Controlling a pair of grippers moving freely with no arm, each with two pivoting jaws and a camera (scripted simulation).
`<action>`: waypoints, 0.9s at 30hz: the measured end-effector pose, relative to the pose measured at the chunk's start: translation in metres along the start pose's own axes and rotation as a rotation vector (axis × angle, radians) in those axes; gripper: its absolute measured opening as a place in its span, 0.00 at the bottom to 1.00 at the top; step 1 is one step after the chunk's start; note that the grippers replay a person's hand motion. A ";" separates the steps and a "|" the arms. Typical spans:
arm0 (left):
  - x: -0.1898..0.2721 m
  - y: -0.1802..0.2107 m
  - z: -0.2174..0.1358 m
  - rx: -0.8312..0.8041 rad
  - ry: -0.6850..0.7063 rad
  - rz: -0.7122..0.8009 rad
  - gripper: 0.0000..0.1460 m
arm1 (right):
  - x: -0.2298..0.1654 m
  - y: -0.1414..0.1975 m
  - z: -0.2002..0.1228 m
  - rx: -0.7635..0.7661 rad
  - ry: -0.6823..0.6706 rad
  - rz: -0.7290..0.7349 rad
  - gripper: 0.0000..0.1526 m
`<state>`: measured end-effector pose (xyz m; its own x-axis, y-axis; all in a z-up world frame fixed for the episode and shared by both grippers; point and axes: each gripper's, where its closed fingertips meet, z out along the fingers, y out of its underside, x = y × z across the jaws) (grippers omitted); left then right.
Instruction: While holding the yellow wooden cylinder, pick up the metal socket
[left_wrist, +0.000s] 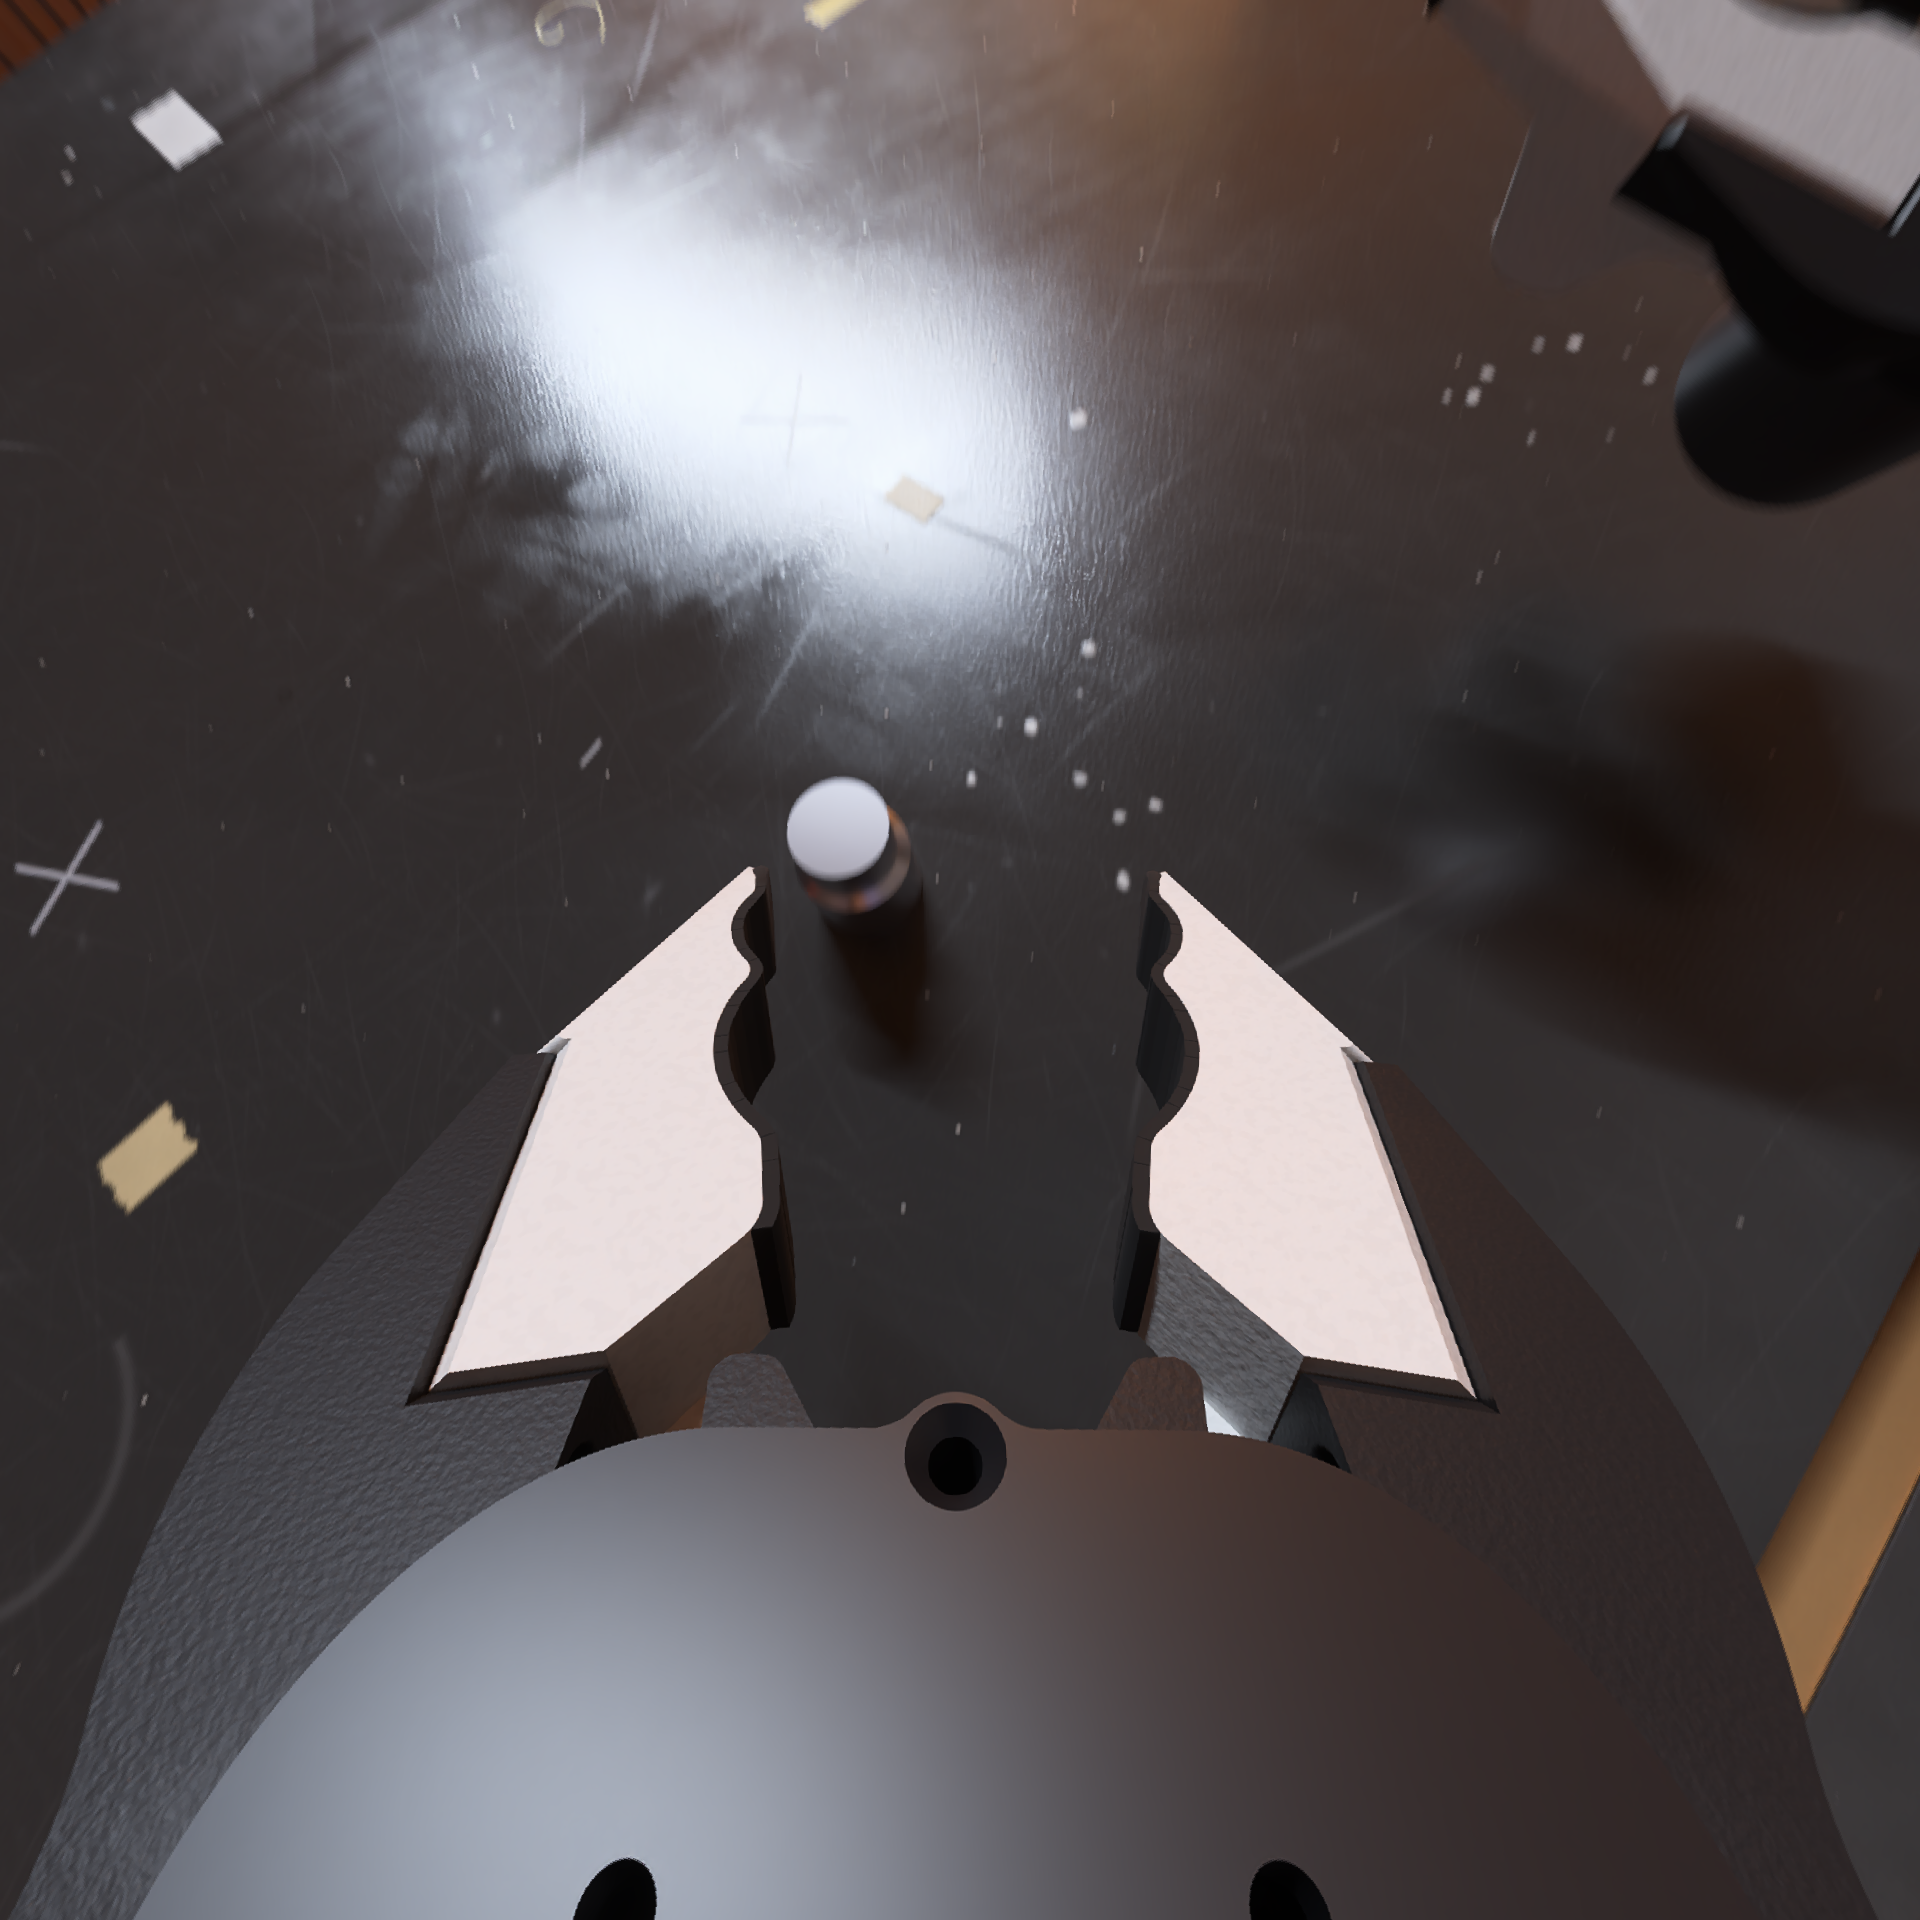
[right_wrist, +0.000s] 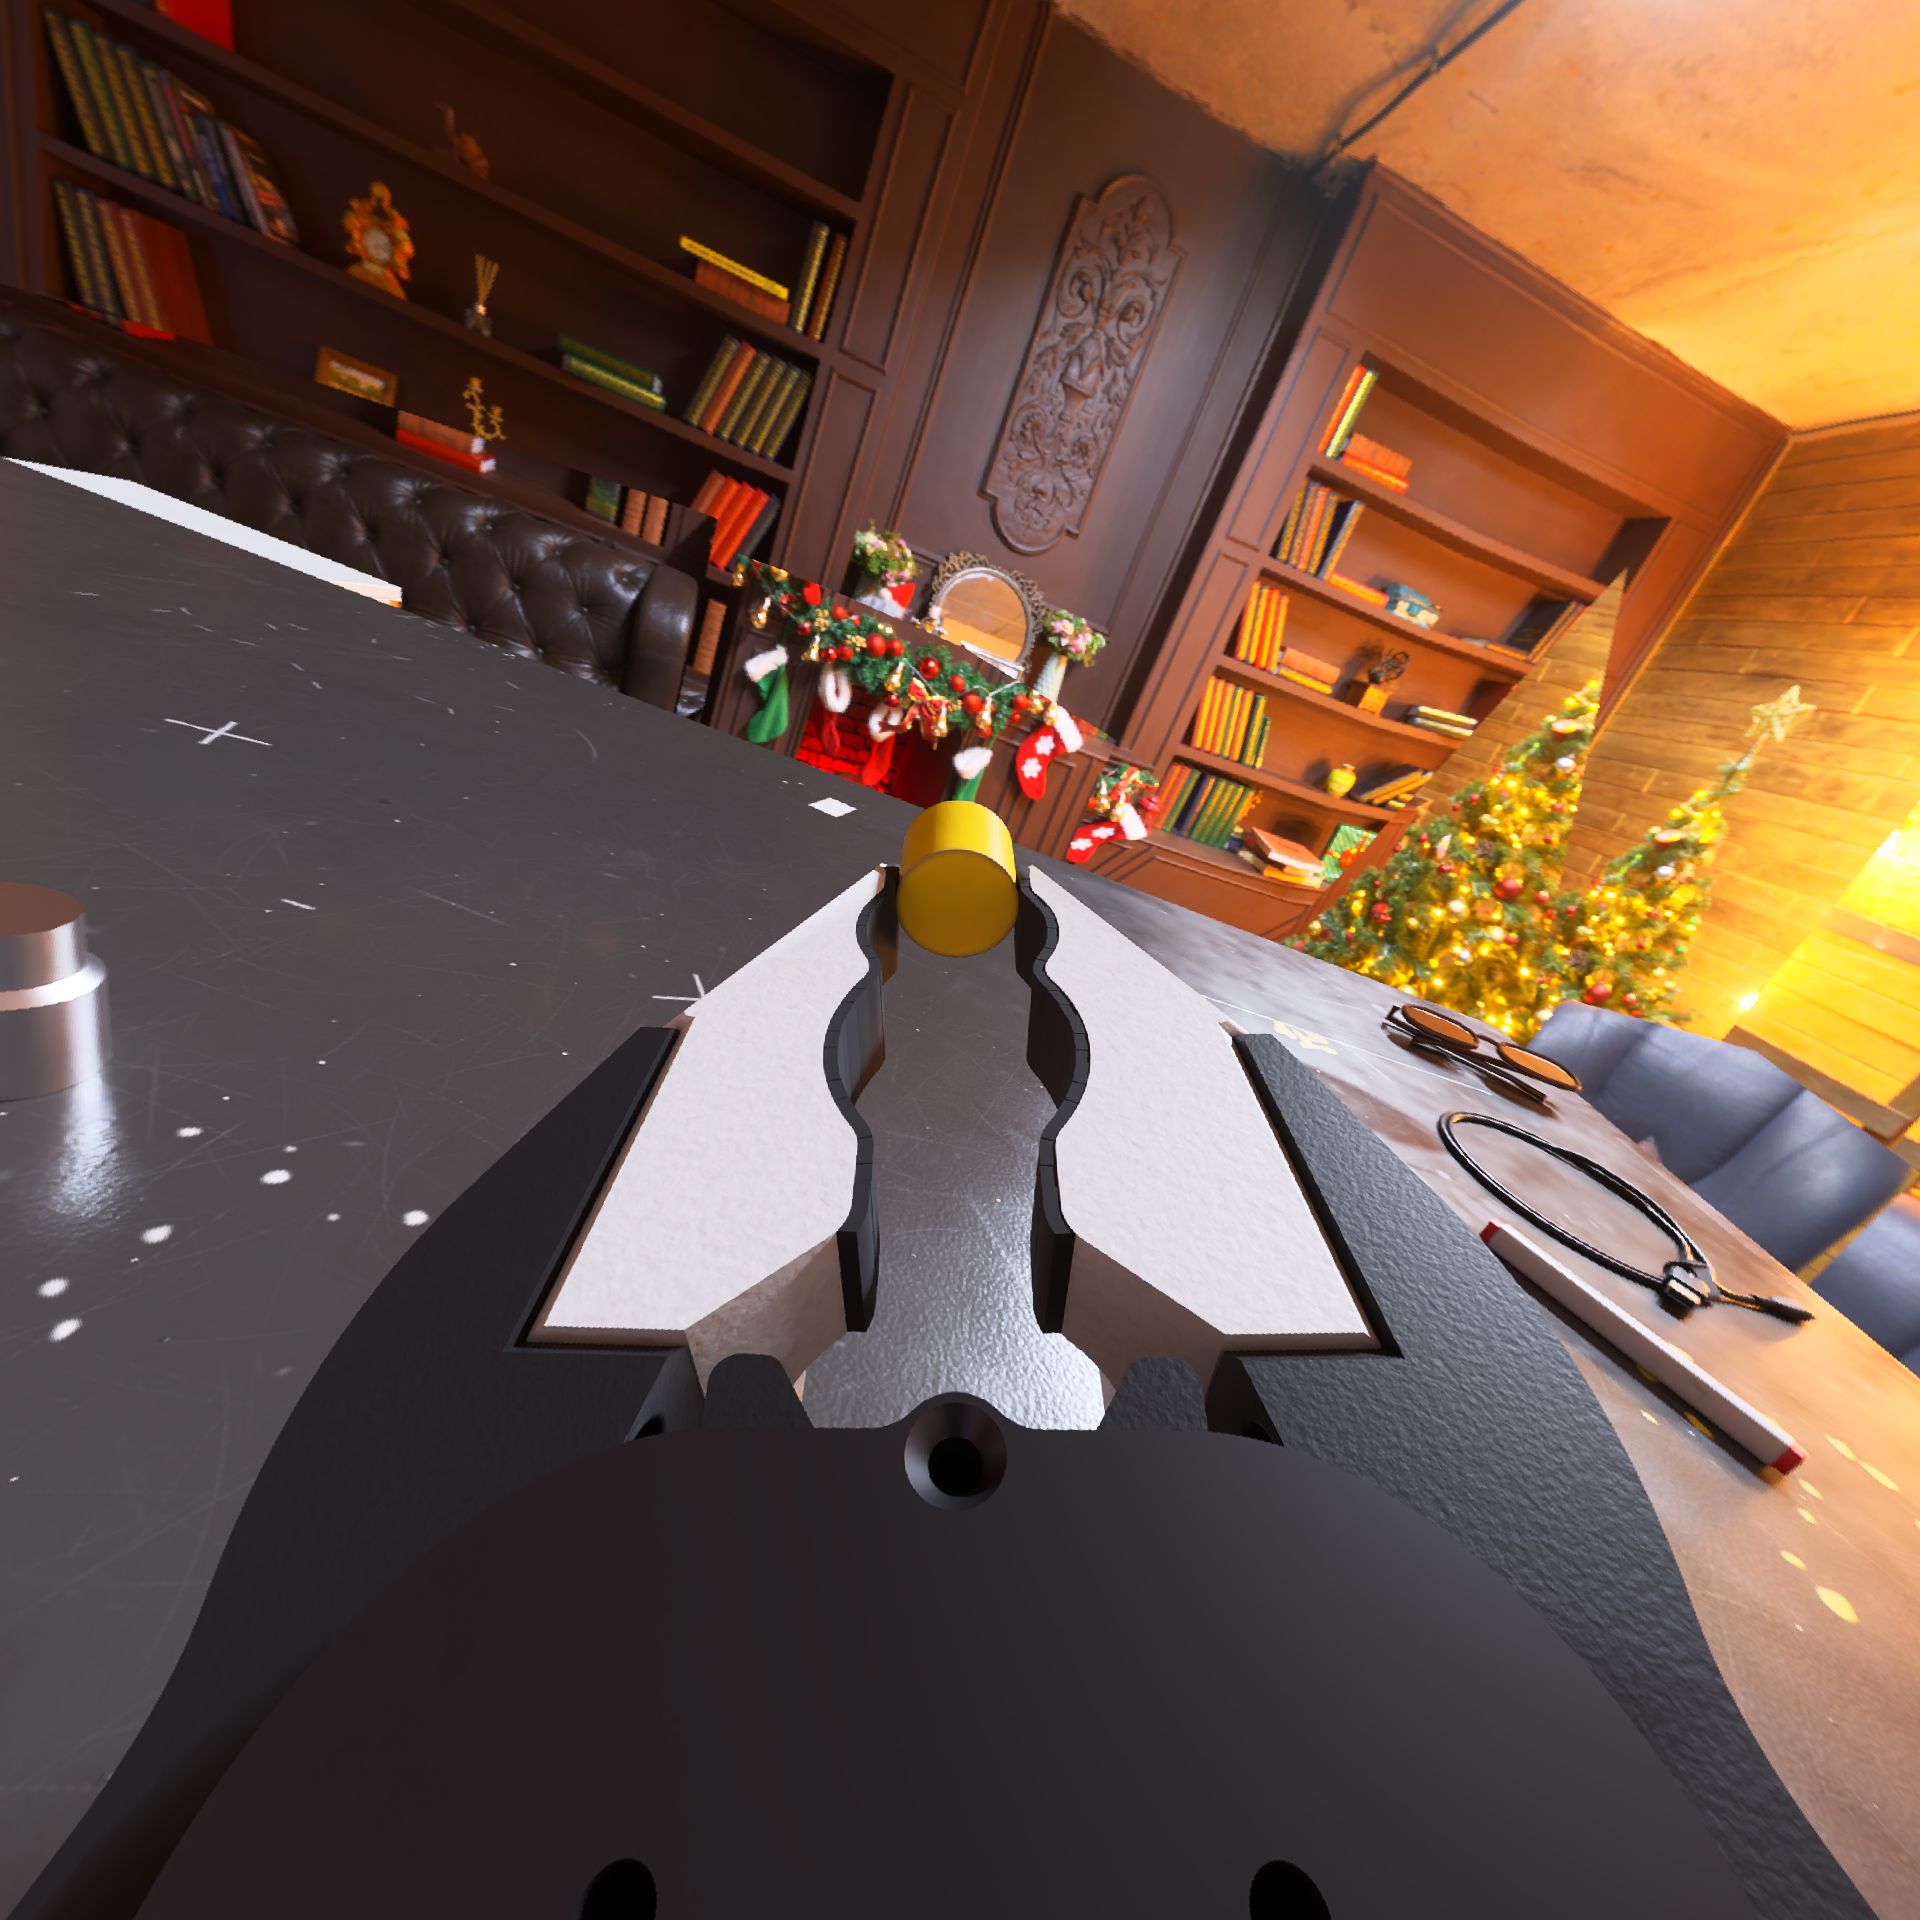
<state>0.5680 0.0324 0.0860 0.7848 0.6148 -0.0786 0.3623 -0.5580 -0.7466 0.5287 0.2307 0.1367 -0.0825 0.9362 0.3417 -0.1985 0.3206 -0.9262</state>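
Observation:
In the left wrist view the metal socket (left_wrist: 850, 854), a small shiny upright cylinder with a pale flat top, stands on the dark table just beyond my left fingertips, nearer the left one. My left gripper (left_wrist: 958, 883) is open and empty above it. In the right wrist view my right gripper (right_wrist: 956, 883) is shut on the yellow wooden cylinder (right_wrist: 956, 878), held at the fingertips above the table. The socket also shows at the left edge of that view (right_wrist: 47, 987). The right gripper's dark body shows at the top right of the left wrist view (left_wrist: 1808, 343).
The dark scratched table (left_wrist: 416, 675) bears white marks and bits of tape. To the right lie a pair of glasses (right_wrist: 1481, 1049), a black cord loop (right_wrist: 1579, 1205) and a white pen (right_wrist: 1642, 1351). A leather sofa and bookshelves stand beyond the table.

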 end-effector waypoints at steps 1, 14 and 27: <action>0.000 0.008 -0.002 -0.021 0.000 0.007 0.47 | -0.002 -0.001 0.000 0.003 -0.010 0.001 0.14; 0.023 0.040 0.014 -0.225 0.133 0.718 0.45 | -0.021 -0.006 0.000 0.029 -0.090 -0.044 0.14; -0.006 0.053 0.024 -0.582 0.147 1.120 0.38 | -0.011 -0.005 0.000 0.025 -0.079 0.051 0.14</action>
<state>0.5705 0.0132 0.0311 0.8379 -0.3969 -0.3746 -0.3958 -0.9145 0.0835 0.5304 0.2191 0.1373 -0.1694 0.9366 0.3069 -0.2167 0.2684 -0.9386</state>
